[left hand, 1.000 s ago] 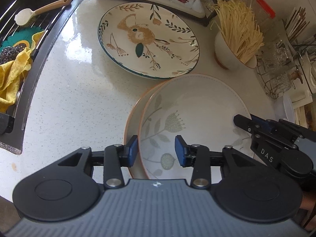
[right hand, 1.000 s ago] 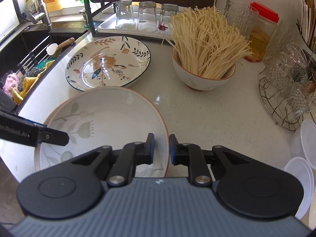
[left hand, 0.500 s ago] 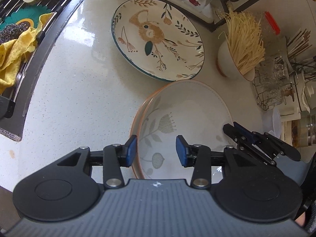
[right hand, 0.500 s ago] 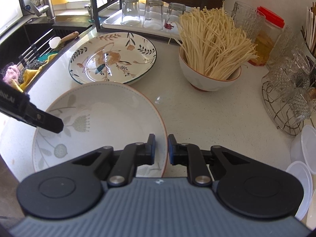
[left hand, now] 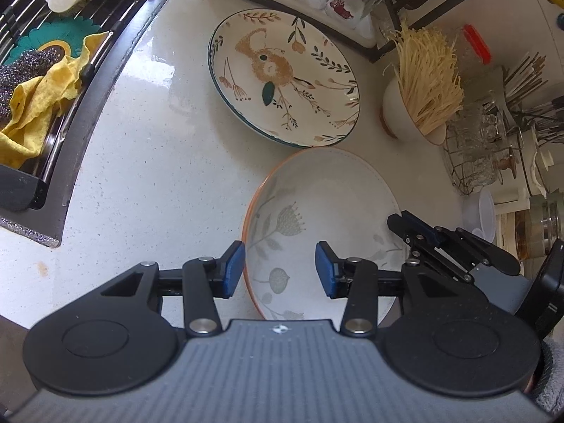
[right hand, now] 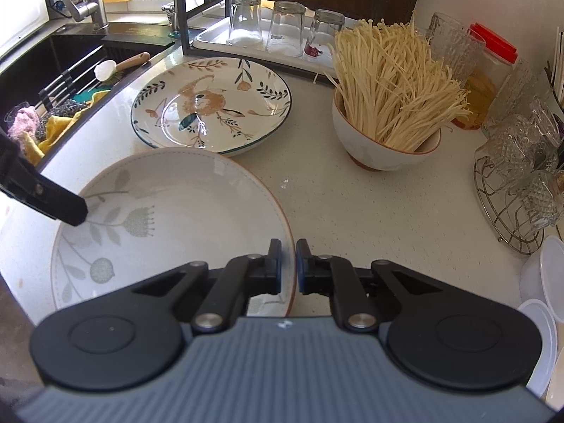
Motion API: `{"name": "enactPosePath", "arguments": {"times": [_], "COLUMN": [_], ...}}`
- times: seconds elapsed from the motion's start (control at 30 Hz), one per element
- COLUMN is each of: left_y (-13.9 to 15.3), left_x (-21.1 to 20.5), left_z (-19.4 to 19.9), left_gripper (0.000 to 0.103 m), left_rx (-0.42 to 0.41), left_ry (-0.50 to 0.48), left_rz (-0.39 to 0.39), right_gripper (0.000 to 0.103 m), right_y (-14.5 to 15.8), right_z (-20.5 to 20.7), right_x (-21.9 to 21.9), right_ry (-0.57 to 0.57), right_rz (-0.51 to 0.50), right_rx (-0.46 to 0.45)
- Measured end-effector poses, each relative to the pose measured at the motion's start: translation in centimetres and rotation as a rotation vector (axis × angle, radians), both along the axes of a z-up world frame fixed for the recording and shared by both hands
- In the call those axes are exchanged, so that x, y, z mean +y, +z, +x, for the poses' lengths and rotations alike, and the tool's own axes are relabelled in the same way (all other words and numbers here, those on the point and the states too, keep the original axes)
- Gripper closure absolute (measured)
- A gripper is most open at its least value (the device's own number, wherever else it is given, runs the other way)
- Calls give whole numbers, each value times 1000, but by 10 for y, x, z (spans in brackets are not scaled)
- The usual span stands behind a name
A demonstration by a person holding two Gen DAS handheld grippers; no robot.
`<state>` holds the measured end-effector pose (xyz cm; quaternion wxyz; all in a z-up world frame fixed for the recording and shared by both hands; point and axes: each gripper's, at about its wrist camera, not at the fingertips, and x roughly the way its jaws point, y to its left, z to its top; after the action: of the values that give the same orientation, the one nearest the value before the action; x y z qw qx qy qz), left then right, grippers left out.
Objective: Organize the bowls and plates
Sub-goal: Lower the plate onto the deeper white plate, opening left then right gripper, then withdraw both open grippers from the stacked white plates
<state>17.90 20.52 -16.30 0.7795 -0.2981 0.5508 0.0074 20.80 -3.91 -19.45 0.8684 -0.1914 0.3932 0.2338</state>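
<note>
vs a second ago: right gripper [right hand: 288, 264] jaws have closed the last bit and now pinch the near right rim of the pale flower plate [right hand: 169, 211], orange edge between the blue pads. left gripper [left hand: 278, 269] has pulled up and back from that plate; its jaws are spread, straddling the left rim from above with no pad on it, as far as the left wrist view shows. only one orange rim shows there now, where two nested rims showed before. plate sits at the near edge of the white worktop [left hand: 148, 176], its far rim just beside the bird-pattern plate [right hand: 211, 105]. bowl of enoki mushrooms [right hand: 387, 112] to the right, apart from both plates, unchanged. upturned glasses [right hand: 282, 28] on the tray behind, unchanged. writing: "das" on the right gripper seen earlier is out of view now; labels on bottles by the faucet too small to read.
</note>
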Motion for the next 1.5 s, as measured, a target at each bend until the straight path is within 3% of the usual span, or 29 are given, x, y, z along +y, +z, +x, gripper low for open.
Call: {"name": "enactPosePath", "arguments": {"times": [0.2,0.5,0.53,0.57,0.63,0.93,1.03,1.27,1.5], "left_y": [4,-8,-10,-12,-15,-30,-33,-31,-30], "left_x": [1,-3,-4,-4,-6,-7,-7,-10,-16], "left_z": [-5,-9,-9,-9,-9,-9,-11,-11,-17], "left_gripper": [54,54,54,54,54,56,65,68,68], "left_rx": [-41,-68,-66,-66,-69,-47,-52,-47,-34], "left_ry": [37,77,80,83,86,125,143,149,146], "left_rz": [40,83,84,85,88,51,24,39,56], "right_gripper": [92,89,84,71,59,59,60,77,81], "right_y": [0,6,5,5,3,-6,-10,-15,-15], "right_z": [1,6,8,10,11,15,16,19,21], "right_x": [-3,-24,-26,-28,-32,-42,-42,-43,-46], "right_ry": [-14,-96,-106,-119,-141,-155,-151,-148,-137], "right_rz": [28,179,189,202,229,293,310,317,324], "right_rx": [8,44,62,82,96,190,228,275,297]}}
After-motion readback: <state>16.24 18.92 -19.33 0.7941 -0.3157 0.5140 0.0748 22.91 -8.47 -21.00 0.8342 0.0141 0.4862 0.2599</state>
